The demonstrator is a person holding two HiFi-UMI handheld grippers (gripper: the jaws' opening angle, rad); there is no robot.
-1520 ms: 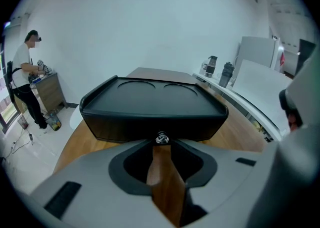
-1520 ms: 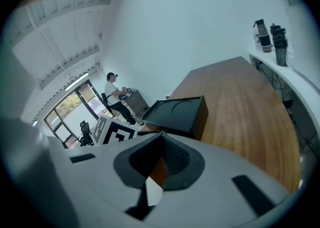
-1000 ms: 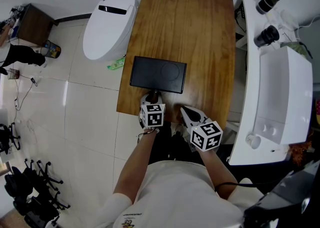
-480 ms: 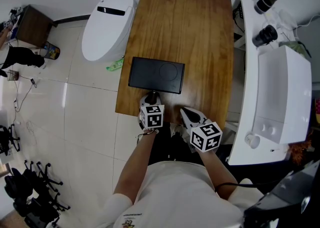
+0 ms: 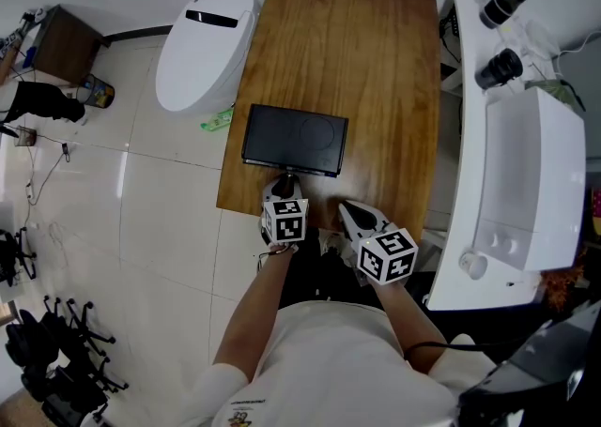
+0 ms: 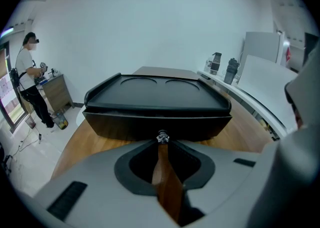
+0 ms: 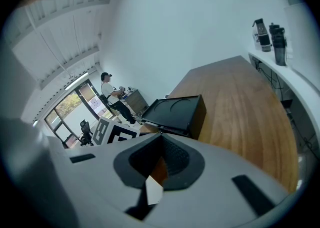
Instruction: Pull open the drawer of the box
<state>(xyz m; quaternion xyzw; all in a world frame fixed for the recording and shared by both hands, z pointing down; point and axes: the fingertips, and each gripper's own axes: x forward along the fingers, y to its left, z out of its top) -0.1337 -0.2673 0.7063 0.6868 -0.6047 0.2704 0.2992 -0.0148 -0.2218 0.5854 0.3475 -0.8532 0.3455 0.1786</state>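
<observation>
Right now the box (image 5: pixel 296 139) sits flat on the desk (image 5: pixel 366 50) close to its near-left corner, with the drawer (image 6: pixel 125 124) front facing the near edge. The left tool (image 6: pixel 161 140) is clenched on the small metal knob (image 6: pixel 161 136) at the middle of that front, the only purchase there is. The knob looks tiny and smooth, so a loose pinch could slip; a straight, level pull toward the near edge should suit it. The box seems light and rigid, and may slide on the polished wood instead of letting the drawer run. Further right, at the near edge, the right tool (image 5: pixel 346 207) hovers closed on nothing, apart from the box.
</observation>
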